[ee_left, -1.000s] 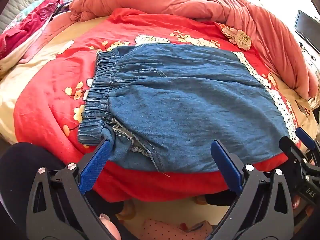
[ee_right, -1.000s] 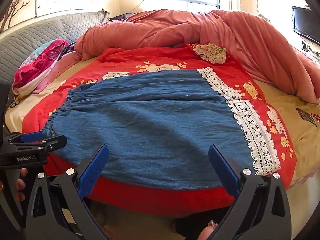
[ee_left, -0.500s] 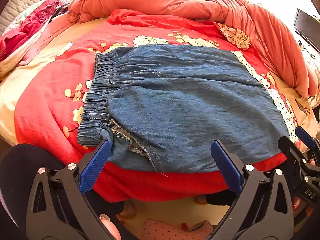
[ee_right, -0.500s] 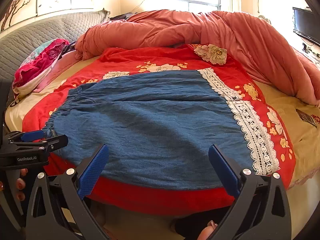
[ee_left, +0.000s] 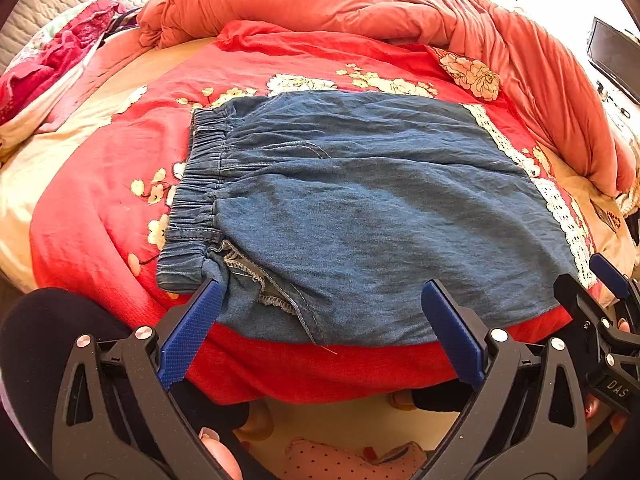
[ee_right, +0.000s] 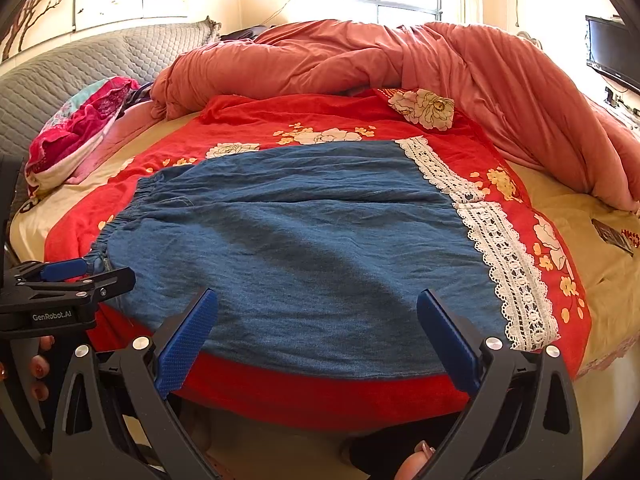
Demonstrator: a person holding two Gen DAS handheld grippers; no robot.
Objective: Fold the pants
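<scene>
Blue denim pants (ee_left: 380,208) (ee_right: 300,248) lie flat on a red flowered bedspread (ee_left: 100,200). Their gathered elastic waistband (ee_left: 196,200) is at the left and a white lace hem (ee_right: 504,264) at the right. My left gripper (ee_left: 320,286) is open and hovers at the pants' near edge, its left fingertip by the waistband's near corner. It also shows as the left gripper (ee_right: 68,276) in the right wrist view. My right gripper (ee_right: 316,294) is open over the near edge, further toward the hem, with nothing between its fingers.
A bunched pink quilt (ee_right: 360,56) lies along the far and right sides of the bed. A pink patterned pillow (ee_right: 80,128) rests by the grey quilted headboard (ee_right: 80,68). A dark screen (ee_right: 612,52) hangs at the right. A person's dark-clothed leg (ee_left: 40,340) is below the bed's edge.
Both grippers have drifted only slightly and stay open. The pants lie as before.
</scene>
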